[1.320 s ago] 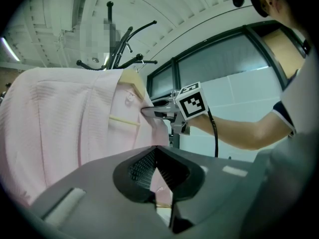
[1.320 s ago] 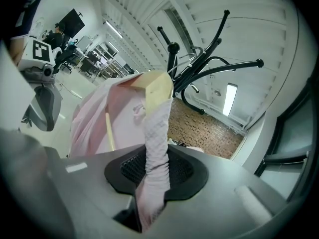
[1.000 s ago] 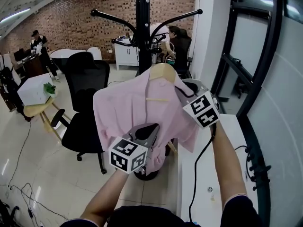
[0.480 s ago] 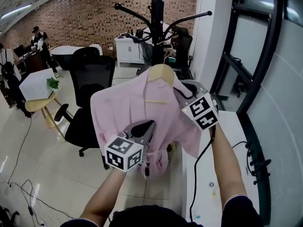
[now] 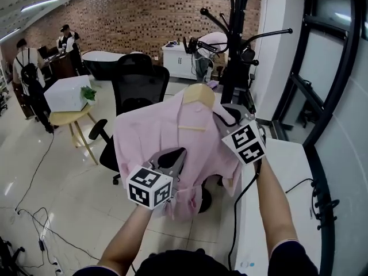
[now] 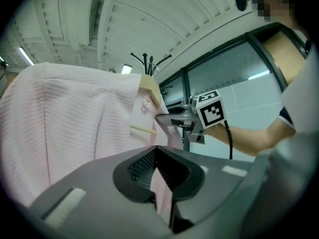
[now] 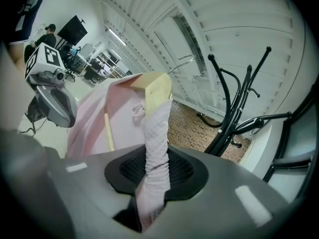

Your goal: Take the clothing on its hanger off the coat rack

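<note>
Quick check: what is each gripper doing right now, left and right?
Left gripper: shut on the shirt.
Right gripper: shut on the shirt too.

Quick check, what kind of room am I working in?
Looks like an open office or studio: a black office chair, a brick wall, and people standing at the far end.
</note>
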A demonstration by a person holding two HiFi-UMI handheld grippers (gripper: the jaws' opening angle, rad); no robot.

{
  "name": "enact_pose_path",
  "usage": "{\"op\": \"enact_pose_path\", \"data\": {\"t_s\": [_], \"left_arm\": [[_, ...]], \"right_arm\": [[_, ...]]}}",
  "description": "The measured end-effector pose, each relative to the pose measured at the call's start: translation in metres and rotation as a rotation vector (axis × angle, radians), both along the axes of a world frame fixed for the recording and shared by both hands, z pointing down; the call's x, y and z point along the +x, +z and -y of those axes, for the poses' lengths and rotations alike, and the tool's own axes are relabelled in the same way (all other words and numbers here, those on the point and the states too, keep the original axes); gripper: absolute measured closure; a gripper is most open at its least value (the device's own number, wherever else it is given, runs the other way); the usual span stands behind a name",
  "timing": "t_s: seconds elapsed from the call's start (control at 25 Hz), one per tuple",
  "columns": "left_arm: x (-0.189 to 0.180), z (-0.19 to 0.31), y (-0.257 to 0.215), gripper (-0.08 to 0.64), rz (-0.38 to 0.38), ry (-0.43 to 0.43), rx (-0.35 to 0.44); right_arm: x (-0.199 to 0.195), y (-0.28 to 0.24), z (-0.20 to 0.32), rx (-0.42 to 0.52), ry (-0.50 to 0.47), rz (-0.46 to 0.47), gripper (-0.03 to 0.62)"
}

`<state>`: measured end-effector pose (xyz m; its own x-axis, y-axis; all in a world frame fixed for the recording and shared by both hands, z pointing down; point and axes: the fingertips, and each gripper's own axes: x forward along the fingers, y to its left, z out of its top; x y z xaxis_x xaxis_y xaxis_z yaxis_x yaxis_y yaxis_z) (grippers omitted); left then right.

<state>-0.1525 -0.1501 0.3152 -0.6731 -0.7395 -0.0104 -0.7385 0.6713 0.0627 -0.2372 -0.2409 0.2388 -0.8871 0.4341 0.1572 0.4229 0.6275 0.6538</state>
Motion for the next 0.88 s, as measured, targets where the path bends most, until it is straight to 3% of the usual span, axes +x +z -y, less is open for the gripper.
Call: {"op": "enact_pose_path", "data": {"t_s": [0.6,0.88], "left_arm": [[0.02,-0.174,-0.001,0.548,0.018,-0.14,-0.009],[0.023,-0.235,0.005,0.548,0.001,-0.201,-0.016]], "right_arm": [[0.005,0.006,-0.163,-0.041,-0.05,-0.01,0.5],[-0.006,-0.004,-0.215,-0.064,-0.051,-0.01,0.499]]}}
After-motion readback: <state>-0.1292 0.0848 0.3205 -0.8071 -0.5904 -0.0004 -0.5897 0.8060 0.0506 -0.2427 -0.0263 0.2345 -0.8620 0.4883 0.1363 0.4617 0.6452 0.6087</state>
